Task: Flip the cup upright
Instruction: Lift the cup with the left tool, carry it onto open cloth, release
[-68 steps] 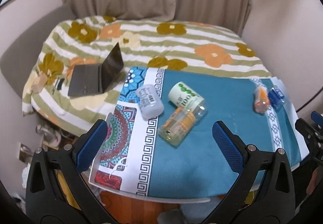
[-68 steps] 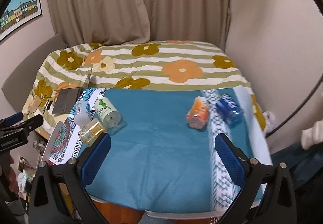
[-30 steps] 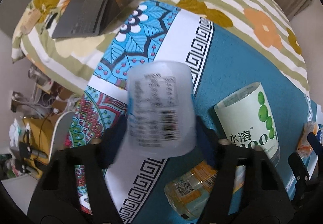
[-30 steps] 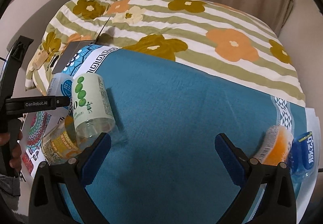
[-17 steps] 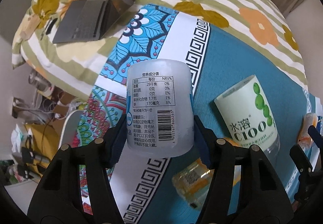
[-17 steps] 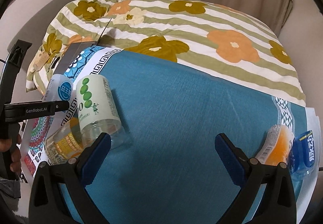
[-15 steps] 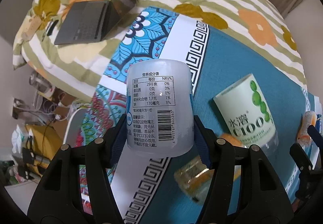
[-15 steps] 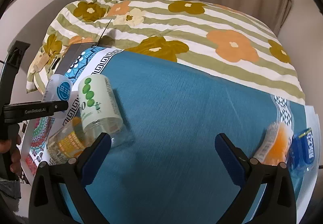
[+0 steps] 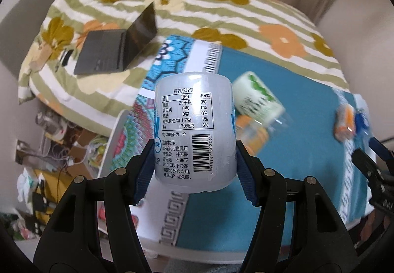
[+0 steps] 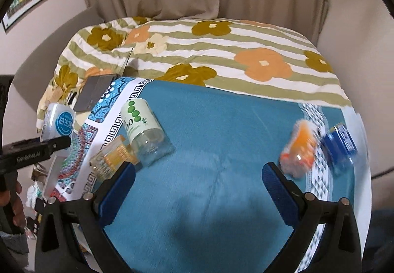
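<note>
My left gripper is shut on a frosted white cup with a printed label and holds it in the air above the table's left end. The cup also shows in the right wrist view, lifted off the cloth, with the left gripper's arm under it. My right gripper is open and empty above the blue cloth. A green-and-white cup and a yellow cup lie on their sides at the left. An orange cup and a blue cup lie at the right.
The table stands against a bed with a flowered striped cover. An open laptop lies on the bed at the left. Floor clutter lies below the table's left edge. A wall is close on the right.
My left gripper came down onto the white cup, shut on it and has lifted it off the cloth, tilting up. The right gripper has pulled back a little.
</note>
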`<control>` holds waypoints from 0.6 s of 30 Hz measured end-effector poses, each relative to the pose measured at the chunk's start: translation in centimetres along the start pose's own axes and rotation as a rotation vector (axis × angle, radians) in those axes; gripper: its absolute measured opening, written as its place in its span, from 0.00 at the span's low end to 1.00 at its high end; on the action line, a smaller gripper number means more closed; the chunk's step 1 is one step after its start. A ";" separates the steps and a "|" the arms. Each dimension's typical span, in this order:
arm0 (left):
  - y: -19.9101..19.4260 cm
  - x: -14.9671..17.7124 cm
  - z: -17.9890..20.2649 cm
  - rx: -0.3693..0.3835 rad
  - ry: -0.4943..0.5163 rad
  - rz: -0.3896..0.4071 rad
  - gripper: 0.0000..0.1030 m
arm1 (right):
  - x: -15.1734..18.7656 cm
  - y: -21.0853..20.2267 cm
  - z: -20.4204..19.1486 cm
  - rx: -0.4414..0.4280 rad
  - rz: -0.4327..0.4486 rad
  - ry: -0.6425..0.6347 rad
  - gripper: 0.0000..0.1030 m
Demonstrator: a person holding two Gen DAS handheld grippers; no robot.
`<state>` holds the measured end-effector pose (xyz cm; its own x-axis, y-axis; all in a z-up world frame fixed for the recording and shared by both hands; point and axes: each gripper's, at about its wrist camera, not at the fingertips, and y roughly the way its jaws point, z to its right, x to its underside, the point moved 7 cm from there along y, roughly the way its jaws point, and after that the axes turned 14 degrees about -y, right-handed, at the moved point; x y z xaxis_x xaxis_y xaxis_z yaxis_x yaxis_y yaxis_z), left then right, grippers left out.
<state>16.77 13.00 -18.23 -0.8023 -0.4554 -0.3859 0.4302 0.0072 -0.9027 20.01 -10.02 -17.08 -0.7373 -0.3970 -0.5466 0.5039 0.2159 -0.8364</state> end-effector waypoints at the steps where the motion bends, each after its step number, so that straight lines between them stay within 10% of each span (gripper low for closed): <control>1: -0.5 0.5 0.4 0.014 0.013 0.001 0.64 | 0.4 -0.7 0.2 0.010 0.000 0.011 1.00; 18: 0.8 11.7 13.0 0.143 0.158 -0.103 0.64 | 8.2 -5.4 6.5 0.111 -0.002 0.061 1.00</control>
<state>13.12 -3.86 -20.95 -0.8951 -0.3021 -0.3279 0.3875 -0.1633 -0.9073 14.19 -20.22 -16.74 -0.7625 -0.3419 -0.5492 0.5465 0.1140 -0.8297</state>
